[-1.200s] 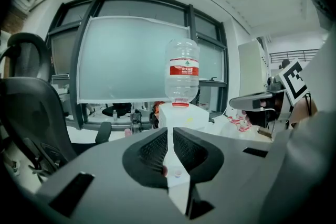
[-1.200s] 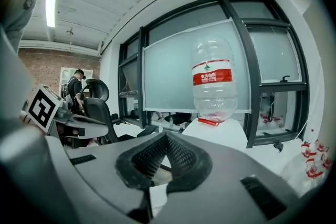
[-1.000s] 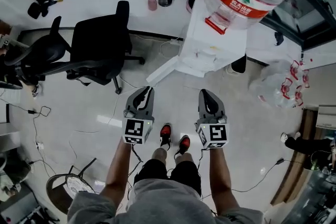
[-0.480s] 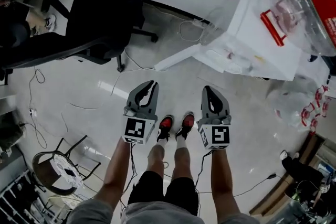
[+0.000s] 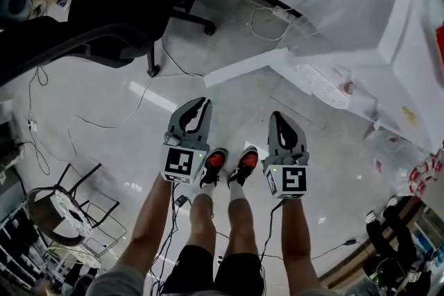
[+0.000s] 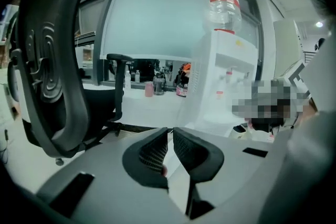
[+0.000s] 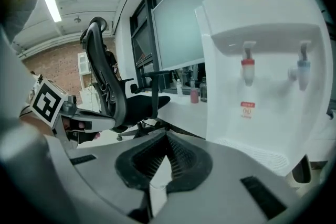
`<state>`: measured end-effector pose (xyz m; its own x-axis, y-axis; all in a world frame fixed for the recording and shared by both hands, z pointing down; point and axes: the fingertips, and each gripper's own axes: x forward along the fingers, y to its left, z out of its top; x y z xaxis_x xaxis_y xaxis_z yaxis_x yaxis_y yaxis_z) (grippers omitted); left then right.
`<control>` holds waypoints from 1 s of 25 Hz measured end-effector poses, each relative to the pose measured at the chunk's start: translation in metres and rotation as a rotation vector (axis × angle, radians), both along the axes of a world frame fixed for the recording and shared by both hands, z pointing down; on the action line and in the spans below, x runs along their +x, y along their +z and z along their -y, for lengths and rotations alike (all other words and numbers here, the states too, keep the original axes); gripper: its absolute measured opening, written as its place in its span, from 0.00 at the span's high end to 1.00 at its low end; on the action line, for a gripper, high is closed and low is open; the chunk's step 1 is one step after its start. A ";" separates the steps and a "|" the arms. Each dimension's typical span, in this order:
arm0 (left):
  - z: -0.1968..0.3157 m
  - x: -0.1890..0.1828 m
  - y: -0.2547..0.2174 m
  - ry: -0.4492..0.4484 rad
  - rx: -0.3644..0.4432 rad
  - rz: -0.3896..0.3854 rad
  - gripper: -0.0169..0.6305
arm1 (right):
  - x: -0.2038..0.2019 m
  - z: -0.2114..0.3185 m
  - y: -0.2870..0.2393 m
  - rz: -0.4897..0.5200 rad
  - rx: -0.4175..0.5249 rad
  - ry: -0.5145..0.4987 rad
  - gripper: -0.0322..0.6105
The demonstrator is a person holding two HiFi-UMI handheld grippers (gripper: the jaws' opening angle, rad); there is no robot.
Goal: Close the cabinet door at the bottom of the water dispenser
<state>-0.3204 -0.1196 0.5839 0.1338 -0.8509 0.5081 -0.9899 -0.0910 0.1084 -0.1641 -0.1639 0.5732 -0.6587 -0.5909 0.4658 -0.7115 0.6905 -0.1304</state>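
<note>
The white water dispenser (image 5: 388, 31) stands at the upper right of the head view. Its bottom cabinet door (image 5: 246, 67) hangs open, swung out over the floor toward the left. My left gripper (image 5: 201, 105) is shut and empty, a little short of the door's free edge. Beside it, my right gripper (image 5: 279, 118) is also shut and empty, short of the dispenser's base. The left gripper view shows shut jaws (image 6: 170, 131) with the dispenser (image 6: 223, 86) and its bottle (image 6: 221, 2) beyond. Past the right gripper (image 7: 167, 137), its own view shows the dispenser front (image 7: 262, 81) with a red tap (image 7: 248, 68) and a blue tap (image 7: 303, 67).
A black office chair (image 5: 125, 3) stands at the upper left, with cables (image 5: 48, 149) across the floor. A small round stool (image 5: 55, 215) is at the lower left. The person's red shoes (image 5: 229, 163) are between the grippers. A white desk with cups (image 6: 152, 89) runs behind the chair.
Both grippers have sunk toward the floor, still side by side and shut. The dispenser and its open door loom larger, and the bottle has left the head view.
</note>
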 end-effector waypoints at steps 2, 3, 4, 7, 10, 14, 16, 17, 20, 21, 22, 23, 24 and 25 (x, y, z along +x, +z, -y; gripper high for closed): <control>0.000 -0.002 0.019 -0.004 -0.006 0.001 0.89 | -0.001 0.002 0.020 -0.008 -0.002 -0.005 0.92; -0.001 -0.003 0.027 -0.004 -0.009 -0.001 0.89 | -0.001 0.001 0.029 -0.010 -0.002 -0.006 0.92; -0.002 -0.003 0.036 -0.003 -0.012 -0.003 0.89 | -0.001 0.001 0.037 -0.013 -0.003 -0.008 0.92; -0.001 -0.007 0.060 -0.001 -0.023 0.004 0.89 | -0.002 -0.001 0.059 -0.026 -0.005 -0.014 0.92; 0.002 -0.015 0.079 -0.014 -0.013 0.031 0.89 | -0.003 -0.004 0.074 -0.028 -0.008 -0.017 0.92; 0.002 -0.015 0.101 0.009 -0.013 0.040 0.87 | -0.001 -0.015 0.091 -0.032 -0.015 -0.021 0.92; 0.001 -0.014 0.117 0.026 -0.035 0.039 0.78 | 0.001 -0.019 0.101 -0.038 -0.026 -0.017 0.92; 0.002 -0.014 0.125 0.032 -0.047 0.040 0.74 | 0.002 -0.021 0.105 -0.041 -0.032 -0.014 0.92; 0.005 -0.016 0.144 0.055 -0.071 0.057 0.62 | 0.002 -0.027 0.114 -0.044 -0.048 -0.010 0.92; 0.006 -0.017 0.149 0.065 -0.081 0.064 0.58 | 0.003 -0.029 0.116 -0.046 -0.054 -0.010 0.92; 0.007 -0.017 0.153 0.074 -0.089 0.068 0.56 | 0.005 -0.031 0.118 -0.049 -0.058 -0.010 0.92; 0.008 -0.018 0.157 0.081 -0.096 0.070 0.55 | 0.006 -0.032 0.120 -0.053 -0.061 -0.008 0.92; 0.010 -0.018 0.160 0.089 -0.101 0.077 0.54 | 0.008 -0.032 0.121 -0.056 -0.062 -0.006 0.92; 0.013 -0.018 0.163 0.097 -0.103 0.089 0.53 | 0.010 -0.032 0.121 -0.058 -0.063 -0.002 0.92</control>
